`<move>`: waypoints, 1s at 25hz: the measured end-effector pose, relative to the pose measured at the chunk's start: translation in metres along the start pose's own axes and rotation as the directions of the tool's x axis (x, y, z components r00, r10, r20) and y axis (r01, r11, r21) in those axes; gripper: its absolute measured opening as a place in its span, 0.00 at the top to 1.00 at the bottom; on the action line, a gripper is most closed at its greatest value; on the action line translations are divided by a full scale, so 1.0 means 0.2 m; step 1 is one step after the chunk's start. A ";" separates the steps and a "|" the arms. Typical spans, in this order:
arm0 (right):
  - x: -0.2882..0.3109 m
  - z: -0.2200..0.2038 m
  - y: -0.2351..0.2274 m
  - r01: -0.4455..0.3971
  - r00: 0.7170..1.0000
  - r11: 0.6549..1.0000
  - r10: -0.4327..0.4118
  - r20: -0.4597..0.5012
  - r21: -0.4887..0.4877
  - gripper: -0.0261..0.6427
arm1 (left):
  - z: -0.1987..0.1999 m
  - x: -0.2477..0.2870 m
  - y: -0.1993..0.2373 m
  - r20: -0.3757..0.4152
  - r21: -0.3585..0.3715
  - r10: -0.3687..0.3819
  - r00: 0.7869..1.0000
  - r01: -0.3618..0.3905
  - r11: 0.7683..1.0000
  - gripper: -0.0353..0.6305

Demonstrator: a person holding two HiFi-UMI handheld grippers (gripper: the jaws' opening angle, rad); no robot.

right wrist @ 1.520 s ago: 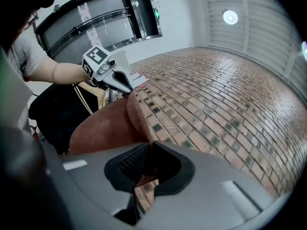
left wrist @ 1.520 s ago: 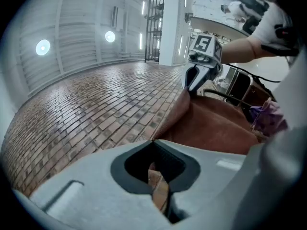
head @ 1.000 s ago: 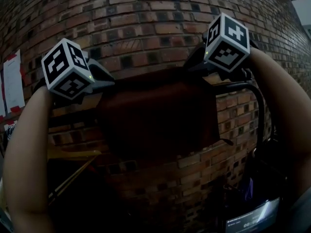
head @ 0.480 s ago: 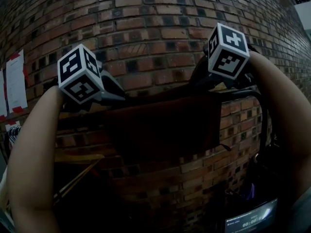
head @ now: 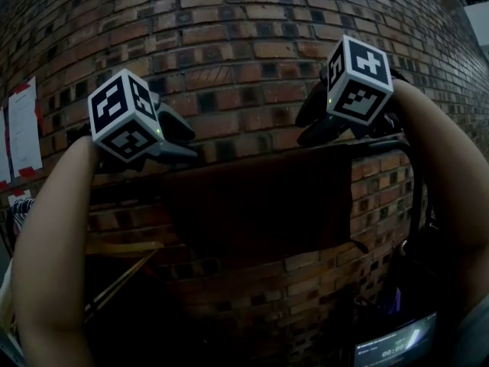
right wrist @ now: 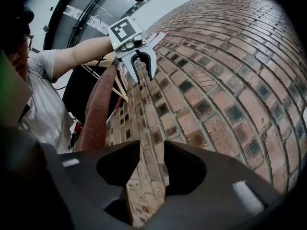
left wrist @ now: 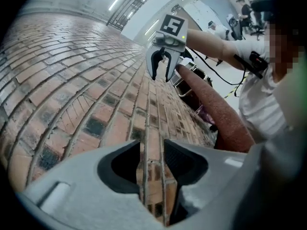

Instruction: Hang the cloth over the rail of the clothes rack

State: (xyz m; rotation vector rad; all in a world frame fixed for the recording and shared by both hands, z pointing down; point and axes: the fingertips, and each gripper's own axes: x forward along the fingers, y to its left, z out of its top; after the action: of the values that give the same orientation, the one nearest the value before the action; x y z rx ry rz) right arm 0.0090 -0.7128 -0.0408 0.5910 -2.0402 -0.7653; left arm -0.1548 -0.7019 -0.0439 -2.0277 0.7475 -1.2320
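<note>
A dark red-brown cloth [head: 260, 205] hangs draped over the black rail of the clothes rack [head: 416, 197], in front of a brick wall. My left gripper [head: 187, 140] sits just above the cloth's upper left corner, its jaws opening with nothing between them. My right gripper [head: 309, 125] is above the upper right corner, jaws also opening and empty. In the left gripper view my own jaws [left wrist: 152, 164] frame only bricks, with the cloth [left wrist: 211, 104] off to the right. The right gripper view shows its jaws [right wrist: 151, 169] apart and the cloth [right wrist: 98, 109] at the left.
The curved brick wall [head: 244, 44] stands close behind the rack. Paper sheets [head: 23, 136] are taped to it at the left. Wooden slats [head: 122, 258] lean below left. A device with a lit display [head: 393, 346] sits at the bottom right. People stand in the background [left wrist: 244, 8].
The cloth came down a little and now lies straight along the rail. Both grippers have let go of its top corners, and their jaws now stand apart.
</note>
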 end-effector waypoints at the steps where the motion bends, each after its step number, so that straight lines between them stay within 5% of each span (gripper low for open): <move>1: -0.01 0.01 -0.01 0.013 1.000 1.000 -0.013 0.008 -0.001 0.73 | 0.00 -0.01 0.01 0.003 0.003 0.016 1.000 -0.016 1.000 0.72; 5: -0.04 0.03 -0.06 0.084 0.996 0.996 -0.084 0.042 -0.009 0.83 | 0.01 -0.04 0.06 0.022 -0.014 0.074 0.997 -0.073 0.997 0.72; 7: -0.06 0.05 -0.07 0.123 0.990 0.992 -0.122 0.064 -0.018 0.96 | 0.01 -0.06 0.08 0.019 -0.013 0.120 0.993 -0.120 0.993 0.80; 9: -0.07 0.06 -0.05 0.120 0.988 0.993 -0.118 0.096 -0.017 0.96 | 0.02 -0.09 0.08 0.026 -0.005 0.159 0.987 -0.159 0.987 0.94; 14: -0.13 0.12 0.00 0.168 0.972 0.985 -0.159 0.170 -0.037 0.96 | 0.12 -0.20 0.04 0.103 -0.008 0.227 0.968 -0.227 0.974 0.94; 20: -0.37 0.27 0.20 0.288 0.890 0.957 -0.255 0.378 -0.032 0.96 | 0.33 -0.33 -0.18 0.277 -0.087 0.329 0.903 -0.317 0.944 0.94; 25: -0.41 0.22 0.58 0.246 0.835 0.968 -0.235 0.497 0.044 0.96 | 0.44 -0.34 -0.56 0.427 -0.179 0.313 0.848 -0.260 0.949 0.94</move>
State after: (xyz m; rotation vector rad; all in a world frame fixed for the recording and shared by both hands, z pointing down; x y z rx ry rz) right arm 0.0005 -0.5657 -0.0253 0.7000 -2.4521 -1.1905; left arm -0.0860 -0.5606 -0.0271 -2.0875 0.8623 -0.5245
